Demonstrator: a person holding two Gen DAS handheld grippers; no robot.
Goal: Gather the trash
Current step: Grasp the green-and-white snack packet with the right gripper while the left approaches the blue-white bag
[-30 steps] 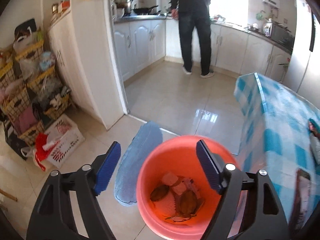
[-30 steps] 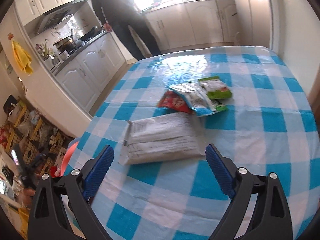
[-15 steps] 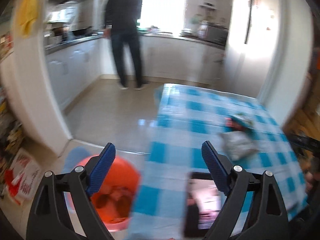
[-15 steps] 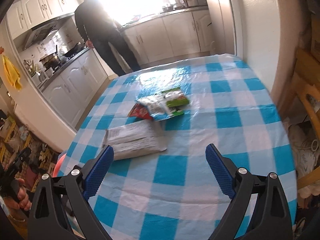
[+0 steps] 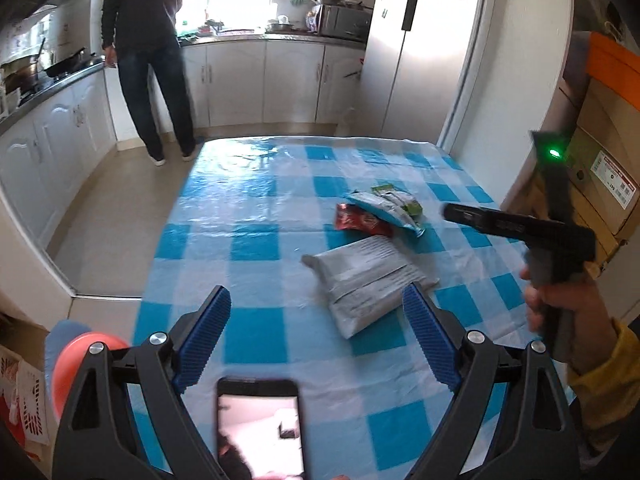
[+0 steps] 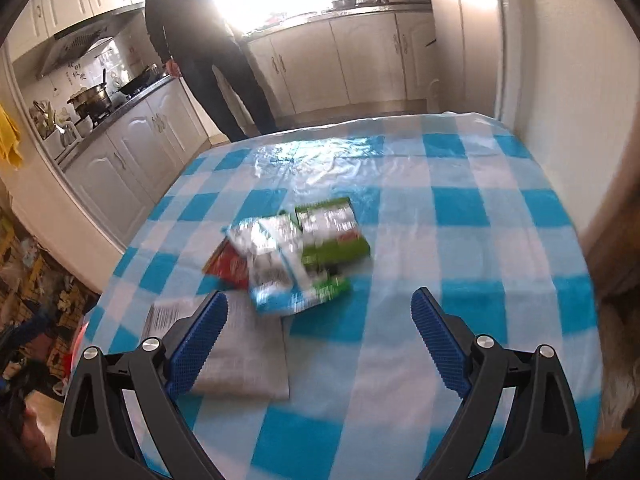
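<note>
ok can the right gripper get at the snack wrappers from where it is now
Probably yes. The right gripper is open and empty, and the snack wrappers lie uncovered just ahead on the table. Only the grey mailer bag sits under its left finger, off to the side.

On the table (image 5: 256, 216) ahead of my left fingers, a mailer bag (image 5: 366, 276) lies at one o'clock, with snack wrappers (image 5: 380, 210) piled just behind it, touching its far edge. A phone (image 5: 259, 428) rests at six o'clock, at the near edge. A bucket (image 5: 72, 360) stands on the floor at eight o'clock, beside the table. A person (image 5: 148, 52) stands at eleven o'clock, at the counter (image 5: 240, 38) beyond.
</note>
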